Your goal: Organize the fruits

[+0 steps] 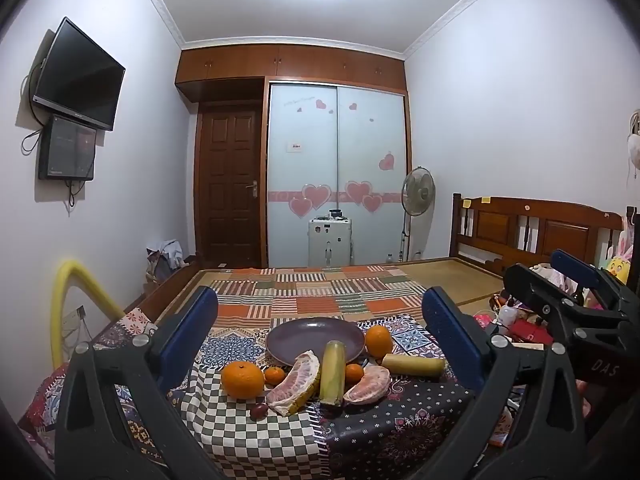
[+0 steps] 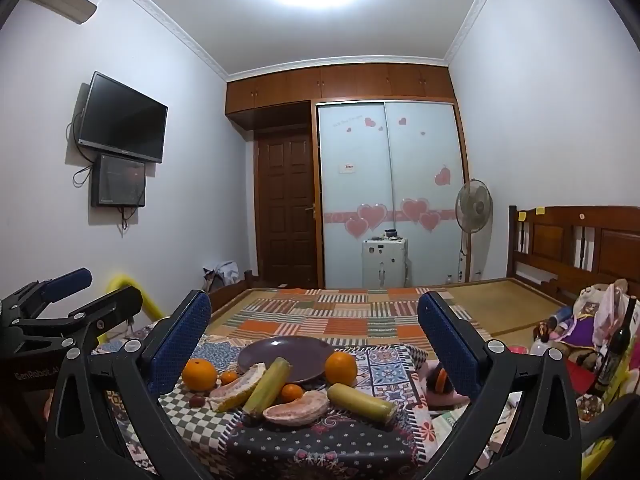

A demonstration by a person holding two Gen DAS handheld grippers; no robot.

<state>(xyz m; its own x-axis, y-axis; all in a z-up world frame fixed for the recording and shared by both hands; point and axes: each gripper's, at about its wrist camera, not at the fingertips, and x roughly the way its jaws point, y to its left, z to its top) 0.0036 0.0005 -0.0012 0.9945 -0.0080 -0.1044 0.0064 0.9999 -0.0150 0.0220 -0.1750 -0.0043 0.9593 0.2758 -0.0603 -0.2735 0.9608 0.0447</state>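
Both tongs gape wide, nothing between the pads. Left view: left gripper [image 1: 320, 336] hangs short of the fruit, apparently sizing it up; right gripper [image 1: 576, 280] off to the side. Purple plate [image 1: 296, 334] bare, glossy, shallow. In front, on patterned cloth [image 1: 248, 432]: round orange [image 1: 242, 379], peeled pomelo wedge [image 1: 296, 385], waxy cane piece [image 1: 333, 372]. Right view: right gripper [image 2: 314, 338] likewise back; second cane piece [image 2: 362, 402] lies nearest, another orange [image 2: 340, 367] touching the plate's rim.
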